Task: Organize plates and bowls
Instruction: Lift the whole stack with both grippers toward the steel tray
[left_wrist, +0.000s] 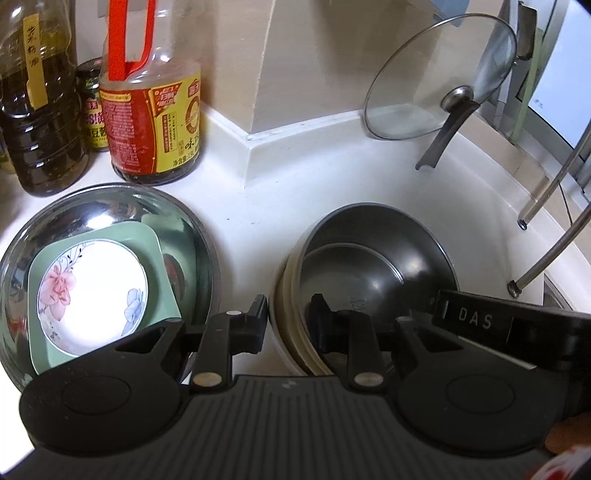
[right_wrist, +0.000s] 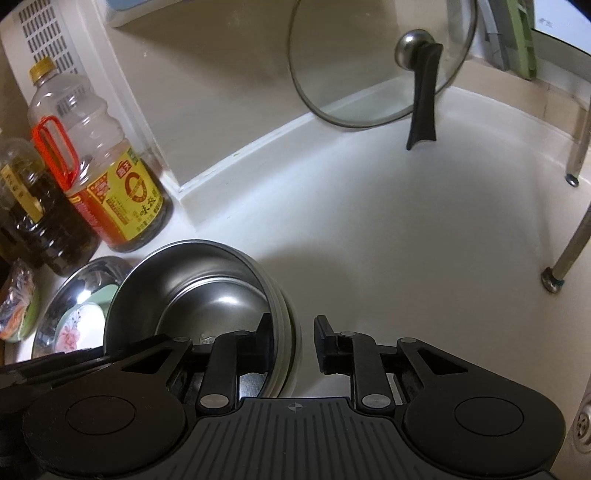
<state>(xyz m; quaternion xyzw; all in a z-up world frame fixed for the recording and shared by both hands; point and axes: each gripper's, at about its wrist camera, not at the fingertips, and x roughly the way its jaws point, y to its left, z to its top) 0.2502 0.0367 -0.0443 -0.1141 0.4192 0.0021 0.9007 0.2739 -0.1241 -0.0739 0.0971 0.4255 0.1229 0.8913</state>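
Nearest the left wrist camera, the left gripper (left_wrist: 289, 321) straddles the near-left rim of the steel bowl stack (left_wrist: 373, 258), jaws apart, not pressing; beside it, a floral plate (left_wrist: 92, 291) lies flat in a steel basin (left_wrist: 110, 206). Right wrist view: the right gripper (right_wrist: 291, 341) straddles the stack's right rim on the white desk (right_wrist: 406, 240), jaws released, bowls mouth-up.

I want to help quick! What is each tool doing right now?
Left tool: open, astride the rim of the stacked steel-lined cream bowls.
Right tool: open, astride the same rim.
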